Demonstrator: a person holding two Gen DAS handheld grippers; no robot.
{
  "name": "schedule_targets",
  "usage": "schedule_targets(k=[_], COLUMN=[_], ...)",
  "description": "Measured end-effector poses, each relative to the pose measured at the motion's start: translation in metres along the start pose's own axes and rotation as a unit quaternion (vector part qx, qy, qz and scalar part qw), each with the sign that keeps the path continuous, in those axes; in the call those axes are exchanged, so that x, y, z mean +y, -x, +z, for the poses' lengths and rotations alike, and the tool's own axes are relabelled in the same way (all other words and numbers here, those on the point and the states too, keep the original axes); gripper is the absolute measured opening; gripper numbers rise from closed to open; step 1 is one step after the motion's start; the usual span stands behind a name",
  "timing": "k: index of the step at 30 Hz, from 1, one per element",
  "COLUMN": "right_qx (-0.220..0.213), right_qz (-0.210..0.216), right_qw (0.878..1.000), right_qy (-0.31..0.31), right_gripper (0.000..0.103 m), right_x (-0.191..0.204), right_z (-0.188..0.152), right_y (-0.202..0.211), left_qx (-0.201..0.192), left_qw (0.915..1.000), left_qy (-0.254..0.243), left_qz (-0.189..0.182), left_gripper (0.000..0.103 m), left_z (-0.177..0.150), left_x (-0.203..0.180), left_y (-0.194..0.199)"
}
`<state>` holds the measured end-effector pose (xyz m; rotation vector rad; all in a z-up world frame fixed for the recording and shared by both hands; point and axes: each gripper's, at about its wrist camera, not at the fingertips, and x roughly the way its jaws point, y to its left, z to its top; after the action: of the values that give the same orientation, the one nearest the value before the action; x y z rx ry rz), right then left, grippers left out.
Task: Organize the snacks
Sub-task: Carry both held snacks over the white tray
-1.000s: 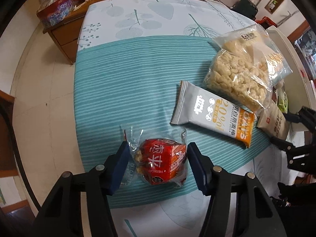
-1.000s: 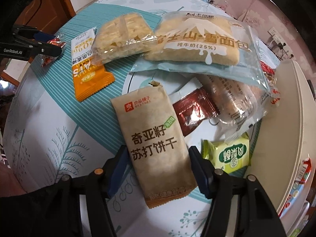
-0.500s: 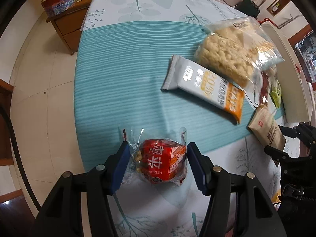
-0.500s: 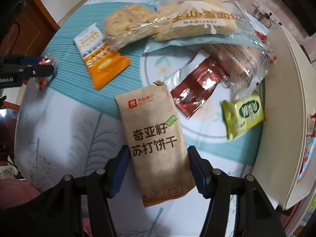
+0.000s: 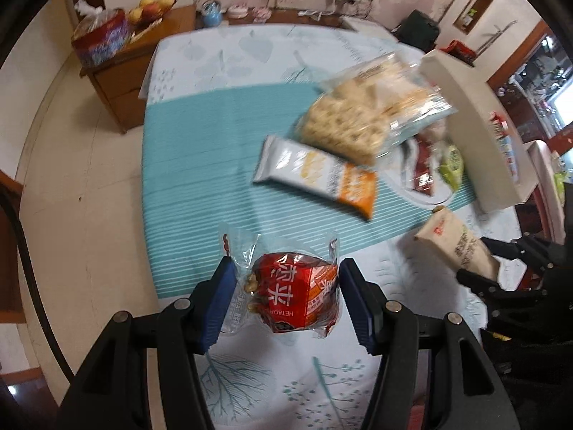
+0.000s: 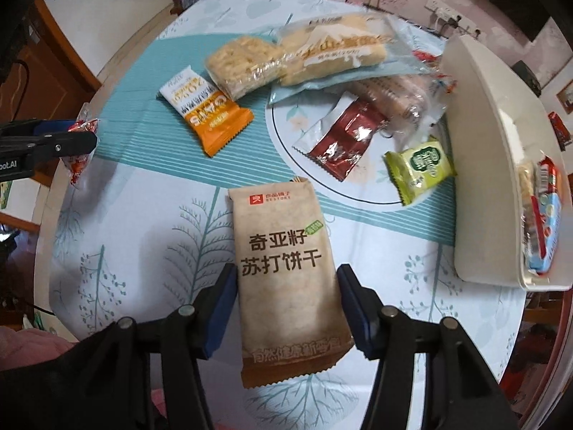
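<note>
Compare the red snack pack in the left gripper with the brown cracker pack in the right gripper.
The red snack pack is small and lumpy, in clear crinkled wrap; the brown cracker pack is long, flat and opaque like paper. The red one sits wholly between the fingers of the left gripper; the brown one sticks out well past the right gripper at both ends. Both are sealed, carry printed Chinese characters, and are held above the tablecloth.

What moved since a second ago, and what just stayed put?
Both grippers pulled back and up from the snack pile. The left gripper carried off the red snack; the right gripper lifted away the brown cracker pack. Neither let go. The other packets lie where they were, beside the white bin.
</note>
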<state>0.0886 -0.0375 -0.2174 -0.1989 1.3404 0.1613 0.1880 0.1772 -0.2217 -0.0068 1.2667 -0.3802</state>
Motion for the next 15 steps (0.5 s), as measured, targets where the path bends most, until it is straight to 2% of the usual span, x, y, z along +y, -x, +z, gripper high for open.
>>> schedule_targets(k=[6,13,15], right_qx=[-0.029,-0.073,-0.088], right_qz=[-0.004,0.001,0.003], right_qw=[1.0,0.997,0.996], right_qy=[-0.007,-0.007,-0.006], right_gripper=[0.056,0.056,0.056], right_x=[-0.003,-0.01,-0.014], right_z=[-0.007,-0.007,-0.004], right_y=[0.027,0.07,0.079], left_qx=[-0.035,-0.069,-0.075], left_qw=[0.9984,0.995,0.9935], left_qy=[-0.038,-0.05,-0.047], left_qz=[-0.022,-0.052,-0.072], left_gripper=[0.058,0.058,0.058], left_z=[0.01,0.019,0.023], left_x=[-0.033,-0.064,-0.072], left_y=[0.028,0.054,0.064])
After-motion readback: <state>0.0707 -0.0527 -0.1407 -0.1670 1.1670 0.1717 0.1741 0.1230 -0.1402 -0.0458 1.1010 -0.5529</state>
